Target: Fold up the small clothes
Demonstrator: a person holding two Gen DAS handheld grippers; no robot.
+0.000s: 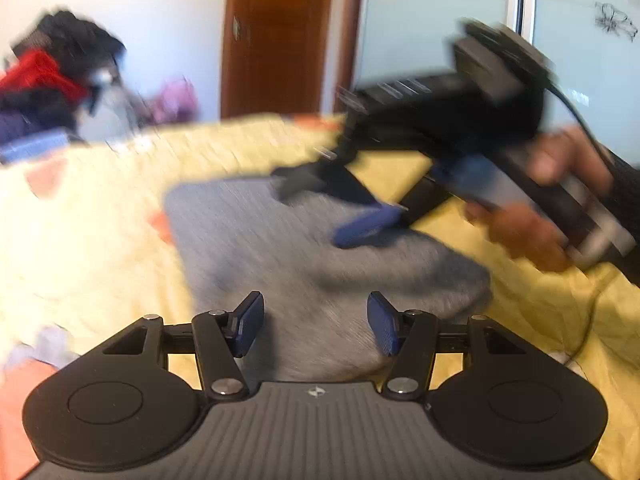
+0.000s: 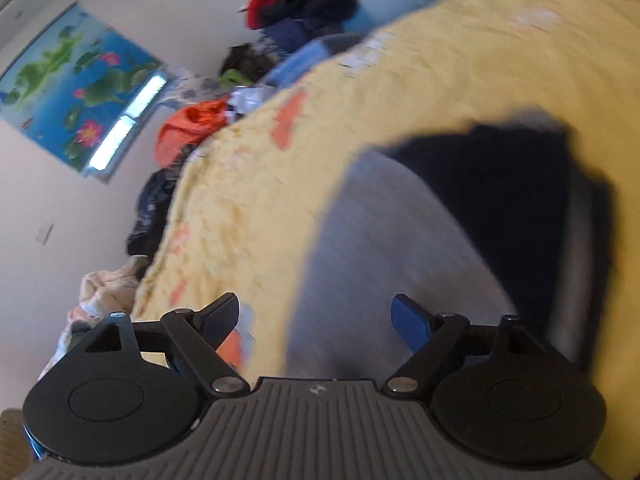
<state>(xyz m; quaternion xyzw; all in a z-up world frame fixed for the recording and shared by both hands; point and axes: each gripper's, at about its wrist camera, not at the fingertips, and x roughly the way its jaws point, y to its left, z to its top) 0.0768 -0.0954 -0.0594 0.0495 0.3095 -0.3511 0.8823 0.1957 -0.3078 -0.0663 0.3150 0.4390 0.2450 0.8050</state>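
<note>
Yellow quilted bedding (image 1: pixel 100 248) with scattered orange motifs covers the bed and carries the work. Nearest in the left wrist view, the left gripper (image 1: pixel 316 326) hangs over the near end of a grey garment (image 1: pixel 280 240); its blue pads stand apart, with only the cloth lying below the gap, and no pinch is visible. The grey garment lies flat across the middle of the bedding, its outline softened by motion blur. Over its far right part the right gripper (image 1: pixel 320 208), held in a person's hand (image 1: pixel 532 216) with a dark sleeve, has its fingers spread wide, one black and one blue, and nothing is seen between them; whether the lower finger touches the cloth cannot be told. In the right wrist view the same gripper (image 2: pixel 316 324) shows its jaws wide apart above the grey garment (image 2: pixel 380 248), beyond which a dark blurred shape (image 2: pixel 500 200) rests on it. Farther off, along the far edge of the bed, lies a pile of clothes (image 1: pixel 52 80) in red, black and blue. Behind it stand a white wall, a brown wooden door (image 1: pixel 276 36) and a lotus poster (image 2: pixel 76 88).
</note>
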